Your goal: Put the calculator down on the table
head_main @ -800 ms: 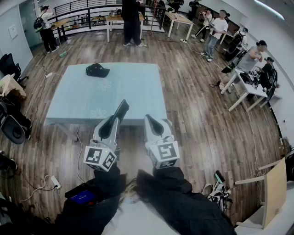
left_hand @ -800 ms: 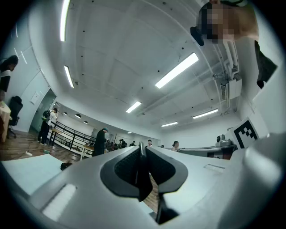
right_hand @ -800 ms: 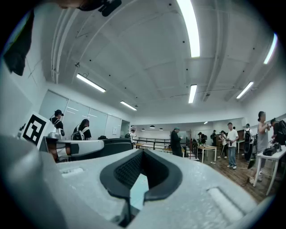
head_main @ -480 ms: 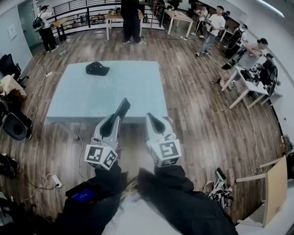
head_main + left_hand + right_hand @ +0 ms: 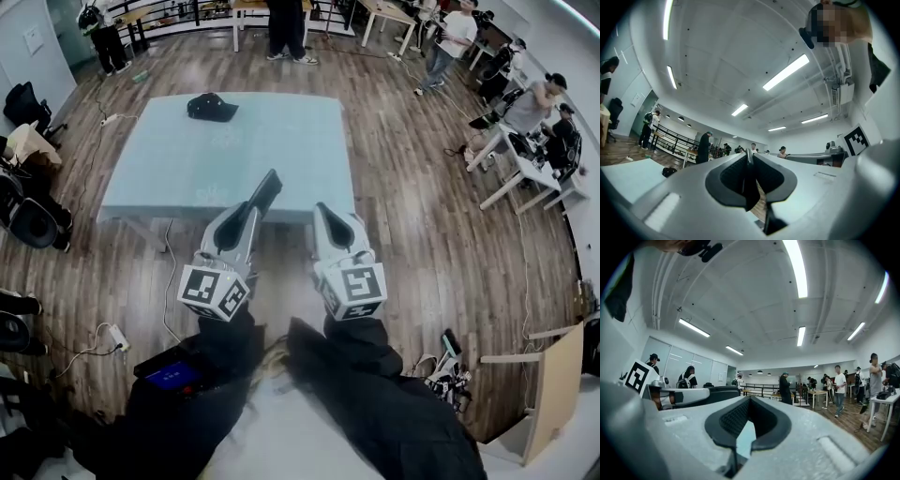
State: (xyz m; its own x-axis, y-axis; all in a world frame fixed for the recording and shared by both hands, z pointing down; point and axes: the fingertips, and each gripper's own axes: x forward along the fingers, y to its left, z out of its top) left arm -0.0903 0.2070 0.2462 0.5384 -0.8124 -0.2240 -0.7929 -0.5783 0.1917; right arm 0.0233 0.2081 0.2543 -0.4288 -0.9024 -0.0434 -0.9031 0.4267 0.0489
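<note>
In the head view my left gripper [image 5: 251, 210] is shut on the calculator [image 5: 267, 190], a thin dark slab that sticks out past the jaw tips, edge-up, over the near edge of the pale blue table [image 5: 178, 178]. In the left gripper view the calculator [image 5: 749, 185] shows edge-on as a dark blade between the pads of the left gripper [image 5: 749, 157]. My right gripper [image 5: 324, 210] hovers beside it at the same table edge. Seen in its own view, the right gripper [image 5: 749, 400] has its jaw tips together and nothing between them.
A black cap [image 5: 212, 107] lies at the table's far side. Chairs and bags [image 5: 28, 216] stand at the left, and a power strip with cables [image 5: 114, 336] lies on the wood floor. Several people and white desks [image 5: 525, 178] fill the far and right sides.
Both grippers have come forward together toward the table, whose near edge now lies under the jaw tips. The calculator stays in the left gripper's grip.
</note>
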